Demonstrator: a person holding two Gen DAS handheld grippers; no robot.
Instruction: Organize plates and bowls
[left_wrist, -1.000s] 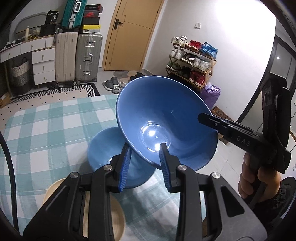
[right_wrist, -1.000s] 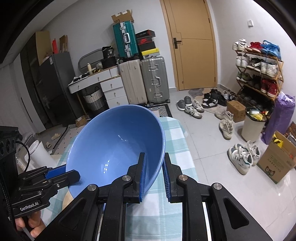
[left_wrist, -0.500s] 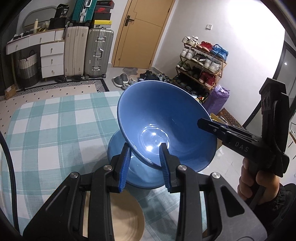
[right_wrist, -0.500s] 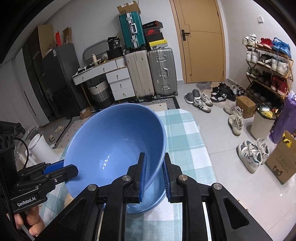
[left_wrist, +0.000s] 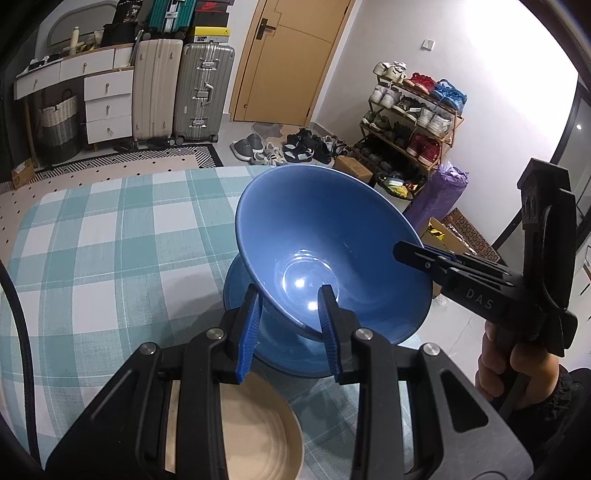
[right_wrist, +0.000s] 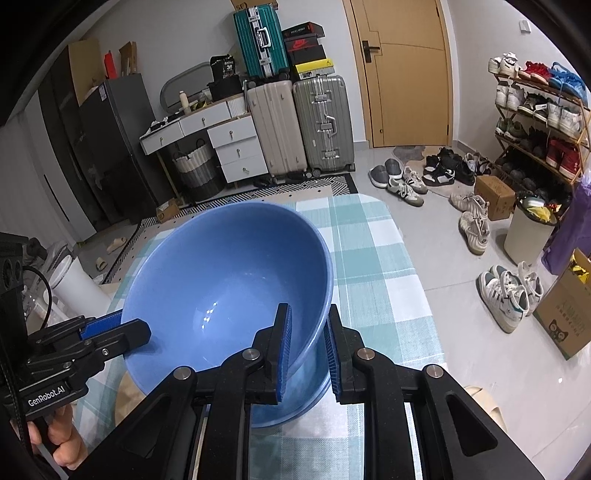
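Both grippers hold one large blue bowl (left_wrist: 325, 236) by opposite sides of its rim. My left gripper (left_wrist: 290, 325) is shut on the near rim. My right gripper (right_wrist: 308, 345) is shut on the right rim; the bowl also shows in the right wrist view (right_wrist: 229, 284). The bowl sits tilted, low over a second blue bowl (left_wrist: 240, 291) that rests on the checked tablecloth (left_wrist: 110, 240); I cannot tell whether they touch. The lower bowl's wall shows in the right wrist view (right_wrist: 310, 387). A beige plate (left_wrist: 255, 435) lies under my left gripper.
The table's right edge drops to a tiled floor (right_wrist: 461, 314) with loose shoes. Suitcases (right_wrist: 321, 122), white drawers (right_wrist: 232, 147) and a shoe rack (left_wrist: 413, 110) stand around the room. A cardboard box (right_wrist: 565, 317) sits on the floor at right.
The held bowl has come down over the lower blue bowl and now sits almost inside it. Both grippers kept their hold on the rim.
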